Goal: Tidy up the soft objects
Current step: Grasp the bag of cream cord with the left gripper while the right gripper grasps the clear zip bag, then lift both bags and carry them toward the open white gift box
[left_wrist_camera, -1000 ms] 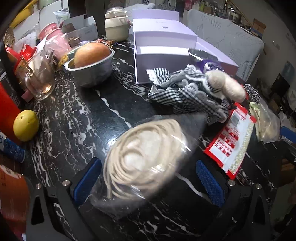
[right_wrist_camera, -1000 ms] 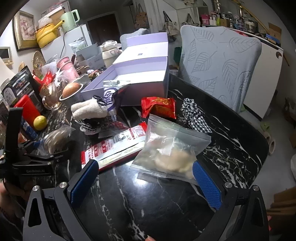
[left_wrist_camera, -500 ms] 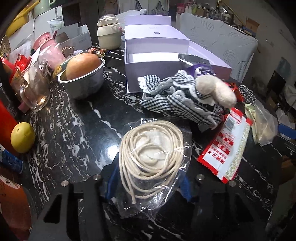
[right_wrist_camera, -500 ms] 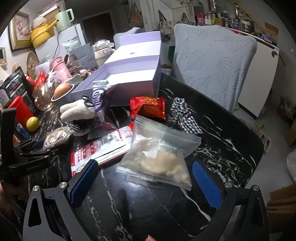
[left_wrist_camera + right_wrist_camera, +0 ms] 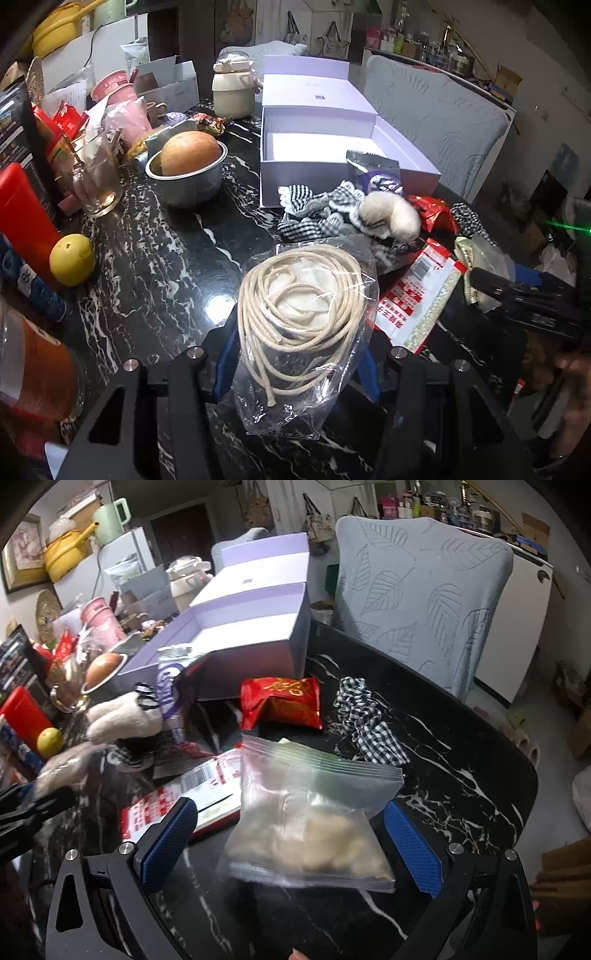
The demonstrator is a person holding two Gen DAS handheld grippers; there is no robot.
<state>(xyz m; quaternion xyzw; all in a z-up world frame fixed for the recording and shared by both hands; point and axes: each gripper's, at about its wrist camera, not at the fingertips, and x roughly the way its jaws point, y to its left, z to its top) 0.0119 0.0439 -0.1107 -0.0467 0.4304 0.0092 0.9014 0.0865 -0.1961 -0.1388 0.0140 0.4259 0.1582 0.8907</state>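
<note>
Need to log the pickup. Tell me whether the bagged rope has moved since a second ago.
Yes. The bagged rope, now clamped in the left claw, sits nearer the checkered cloth and off the tabletop.

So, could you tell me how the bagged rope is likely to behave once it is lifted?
The bagged rope, clamped in the left tongs, will probably sag, since its loose film overhangs them. The glossy plastic looks slippery, so the coil may shift inside. It seems light.

You're seeing bare marble table (image 5: 155,258) lying open left-centre; checkered cloth pile (image 5: 317,214) and steel bowl (image 5: 188,181) are crowding the purple box (image 5: 317,147).
</note>
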